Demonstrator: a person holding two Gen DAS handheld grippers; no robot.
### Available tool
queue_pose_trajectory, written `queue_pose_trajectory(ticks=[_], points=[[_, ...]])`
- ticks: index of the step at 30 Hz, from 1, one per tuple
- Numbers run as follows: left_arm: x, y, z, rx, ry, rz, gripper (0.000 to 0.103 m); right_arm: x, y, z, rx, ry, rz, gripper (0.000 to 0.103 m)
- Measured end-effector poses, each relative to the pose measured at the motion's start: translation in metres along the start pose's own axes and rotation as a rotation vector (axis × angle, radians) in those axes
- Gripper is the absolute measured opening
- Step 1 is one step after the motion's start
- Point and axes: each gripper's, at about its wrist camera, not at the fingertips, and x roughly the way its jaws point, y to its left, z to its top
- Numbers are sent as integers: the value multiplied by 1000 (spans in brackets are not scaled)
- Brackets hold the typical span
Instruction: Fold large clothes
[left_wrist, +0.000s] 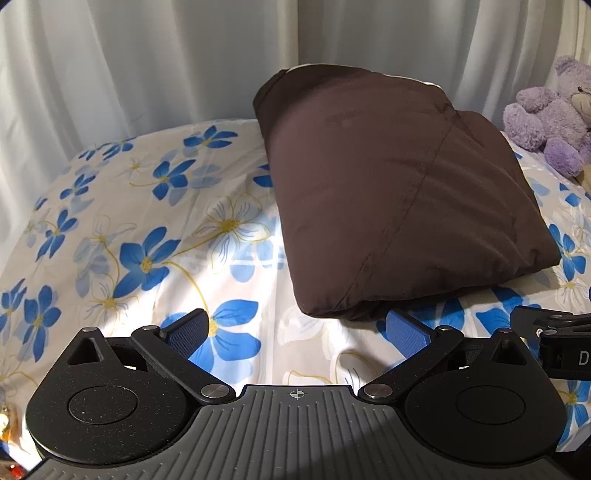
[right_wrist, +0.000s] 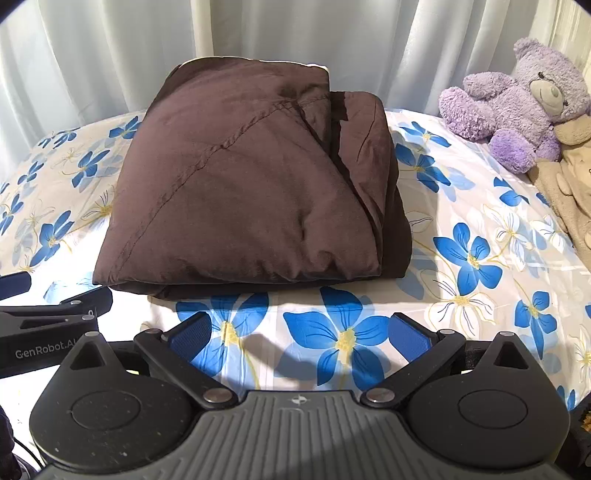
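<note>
A dark brown padded garment lies folded into a thick rectangular bundle on the bed; it also shows in the right wrist view. My left gripper is open and empty, just in front of the bundle's near left corner, not touching it. My right gripper is open and empty, a short way in front of the bundle's near edge. The right gripper's body shows at the right edge of the left wrist view, and the left gripper's body at the left edge of the right wrist view.
The bed has a white sheet with blue flowers. A purple teddy bear and a beige plush toy sit at the right. Grey-white curtains hang behind the bed.
</note>
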Motion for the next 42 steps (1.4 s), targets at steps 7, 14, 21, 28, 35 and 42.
queue_pose_trajectory(ticks=[7, 14, 21, 28, 35, 42], points=[[1, -4, 1, 7, 6, 2, 103, -1, -4, 0, 10, -5, -8, 102], [2, -9, 0, 17, 15, 6, 103, -2, -8, 0, 12, -15, -21, 102], [3, -9, 1, 7, 20, 3, 103, -4, -9, 0, 6, -21, -23, 102], [3, -14, 1, 31, 13, 32, 103, -4, -11, 0, 11, -24, -22, 102], [4, -14, 2, 24, 22, 29, 103, -5, -12, 1, 14, -26, -22, 102], [4, -13, 4, 17, 26, 11, 103, -6, -13, 2, 21, -30, -21, 102]])
